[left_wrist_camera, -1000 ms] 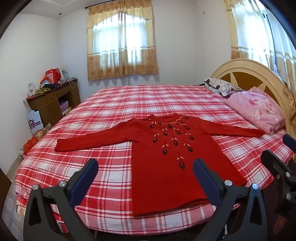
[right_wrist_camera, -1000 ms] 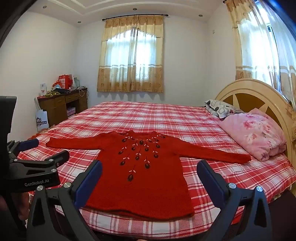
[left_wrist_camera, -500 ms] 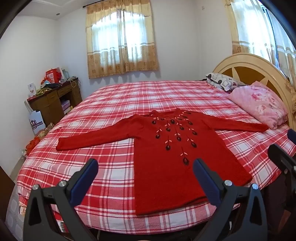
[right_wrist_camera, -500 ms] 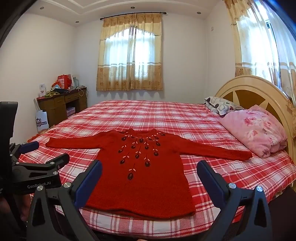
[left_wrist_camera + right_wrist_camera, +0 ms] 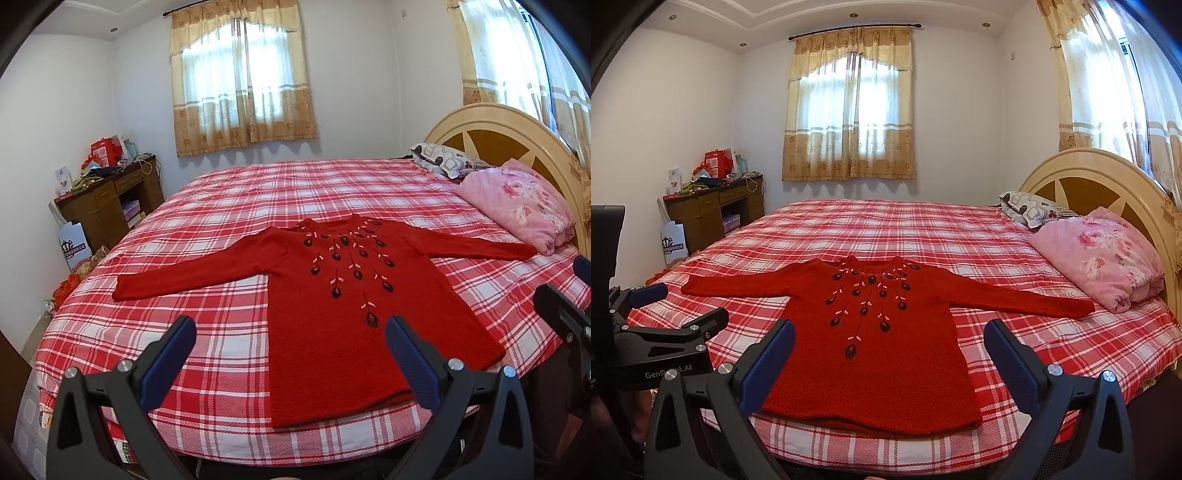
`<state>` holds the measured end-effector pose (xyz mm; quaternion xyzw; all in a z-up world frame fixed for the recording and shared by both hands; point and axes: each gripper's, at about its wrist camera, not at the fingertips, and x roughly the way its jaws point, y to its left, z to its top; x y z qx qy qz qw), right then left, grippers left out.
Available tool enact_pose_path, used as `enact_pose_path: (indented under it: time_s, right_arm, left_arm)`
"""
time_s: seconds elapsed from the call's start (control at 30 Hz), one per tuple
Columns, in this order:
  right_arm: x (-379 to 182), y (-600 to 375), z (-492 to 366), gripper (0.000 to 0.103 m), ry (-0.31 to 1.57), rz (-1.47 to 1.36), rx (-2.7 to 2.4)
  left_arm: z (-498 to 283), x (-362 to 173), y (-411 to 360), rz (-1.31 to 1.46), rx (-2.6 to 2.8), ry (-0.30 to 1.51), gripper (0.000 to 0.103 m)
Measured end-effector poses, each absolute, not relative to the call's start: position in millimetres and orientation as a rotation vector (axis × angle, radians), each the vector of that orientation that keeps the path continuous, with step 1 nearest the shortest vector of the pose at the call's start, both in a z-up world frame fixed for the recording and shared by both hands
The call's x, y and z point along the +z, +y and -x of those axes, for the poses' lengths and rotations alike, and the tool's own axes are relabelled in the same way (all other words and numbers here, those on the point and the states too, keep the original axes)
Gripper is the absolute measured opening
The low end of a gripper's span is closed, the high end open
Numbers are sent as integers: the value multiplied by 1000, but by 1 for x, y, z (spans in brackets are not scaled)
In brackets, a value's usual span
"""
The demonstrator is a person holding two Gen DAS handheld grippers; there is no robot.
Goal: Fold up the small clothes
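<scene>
A red knitted sweater [image 5: 332, 306] with dark embroidered flowers lies flat and face up on the red plaid bed [image 5: 221, 206], sleeves spread out to both sides. It also shows in the right wrist view [image 5: 882, 354]. My left gripper [image 5: 290, 339] is open and empty, held in front of the bed's near edge by the sweater's hem. My right gripper [image 5: 888, 343] is open and empty, also in front of the hem. The left gripper's fingers show at the left of the right wrist view [image 5: 683, 328].
A pink floral pillow [image 5: 517, 203] and a patterned pillow [image 5: 443, 162] lie by the wooden headboard [image 5: 498, 136] at the right. A cluttered brown desk [image 5: 107, 199] and a white paper bag [image 5: 74, 243] stand at the left by the wall.
Both views have tilted slightly upward, so the sweater sits lower in frame. Both grippers stay open and empty. The sweater has not moved.
</scene>
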<state>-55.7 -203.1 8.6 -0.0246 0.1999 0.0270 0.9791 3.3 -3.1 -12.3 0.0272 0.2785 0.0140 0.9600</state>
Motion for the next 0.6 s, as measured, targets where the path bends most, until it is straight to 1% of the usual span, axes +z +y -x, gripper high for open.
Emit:
enact_pose_path:
  time_s: [0.6]
  right_arm:
    - [9, -204, 55, 102, 405, 50, 56]
  left_arm:
    - [-4, -11, -4, -58, 27, 566, 103]
